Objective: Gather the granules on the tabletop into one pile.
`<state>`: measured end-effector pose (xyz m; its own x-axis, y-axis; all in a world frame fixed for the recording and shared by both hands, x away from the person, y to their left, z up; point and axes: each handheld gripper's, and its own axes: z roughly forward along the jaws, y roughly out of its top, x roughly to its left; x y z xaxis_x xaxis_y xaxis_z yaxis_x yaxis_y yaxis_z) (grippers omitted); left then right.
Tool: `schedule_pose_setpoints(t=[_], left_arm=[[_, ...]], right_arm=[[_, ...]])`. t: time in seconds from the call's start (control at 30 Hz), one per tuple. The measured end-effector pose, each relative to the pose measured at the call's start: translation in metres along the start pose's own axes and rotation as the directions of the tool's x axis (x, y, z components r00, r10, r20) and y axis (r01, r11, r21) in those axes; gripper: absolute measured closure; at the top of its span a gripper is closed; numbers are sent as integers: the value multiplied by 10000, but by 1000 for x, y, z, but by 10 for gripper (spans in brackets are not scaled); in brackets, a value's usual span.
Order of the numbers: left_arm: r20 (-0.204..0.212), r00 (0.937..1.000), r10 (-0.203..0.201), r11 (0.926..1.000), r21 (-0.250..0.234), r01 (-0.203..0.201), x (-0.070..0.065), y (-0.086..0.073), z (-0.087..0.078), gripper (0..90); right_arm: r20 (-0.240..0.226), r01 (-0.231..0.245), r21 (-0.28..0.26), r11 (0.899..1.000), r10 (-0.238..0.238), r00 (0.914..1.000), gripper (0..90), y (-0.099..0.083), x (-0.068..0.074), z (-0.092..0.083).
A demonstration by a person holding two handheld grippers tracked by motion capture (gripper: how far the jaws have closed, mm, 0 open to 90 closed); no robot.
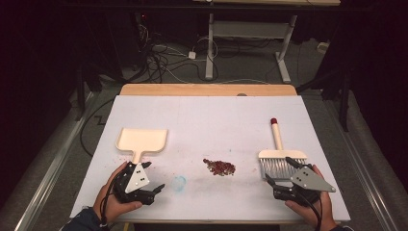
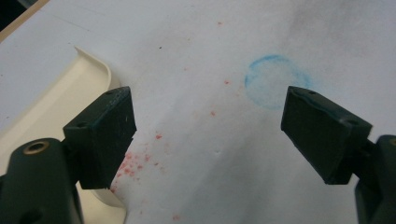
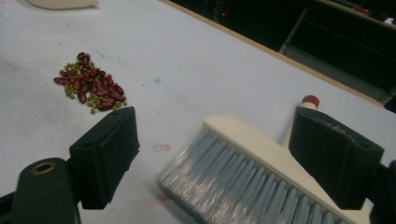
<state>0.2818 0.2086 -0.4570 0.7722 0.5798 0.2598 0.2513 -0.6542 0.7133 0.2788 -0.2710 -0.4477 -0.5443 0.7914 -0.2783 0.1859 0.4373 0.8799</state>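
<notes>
A cream dustpan point(image 1: 142, 140) lies flat at the left of the white table, its handle toward me; its rim point(image 2: 95, 65) shows beside my left gripper. My left gripper point(image 1: 153, 176) rests just below the handle, open and holding nothing point(image 2: 210, 135). A small pile of red and green beans point(image 1: 219, 167) point(image 3: 89, 88) sits at the table's middle front. A cream brush point(image 1: 280, 156) with grey bristles point(image 3: 238, 182) and a red-tipped handle lies at the right. My right gripper point(image 1: 279, 169) is open over the bristles' near edge point(image 3: 215, 158).
A faint blue circle point(image 1: 179, 183) point(image 2: 275, 81) is drawn on the table sheet between the left gripper and the beans. Red specks stain the sheet near the dustpan handle. The table's wooden far edge point(image 1: 207, 89) borders a dark floor with cables and a desk frame.
</notes>
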Motion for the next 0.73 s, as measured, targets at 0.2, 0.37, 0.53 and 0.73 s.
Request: schedule_pose_setpoints(t=[0.2, 0.37, 0.53, 0.73], left_arm=[[20, 10000, -4, 10000, 24, 4, 0, 0, 1, 175], [28, 10000, -11, 10000, 48, 11, 0, 1, 2, 175], [59, 10000, -8, 10000, 65, 7, 1, 2, 3, 175], [50, 10000, -80, 10000, 50, 79, 2, 3, 4, 175]], right_arm=[[1, -84, -27, 10000, 84, 10000, 164, 0, -1, 0], [-2, -78, -2, 10000, 78, 10000, 164, -1, -1, 0], [46, -124, 31, 9999, 124, 9999, 164, -1, -2, 0], [121, -158, 49, 9999, 157, 9998, 164, -2, -4, 1]])
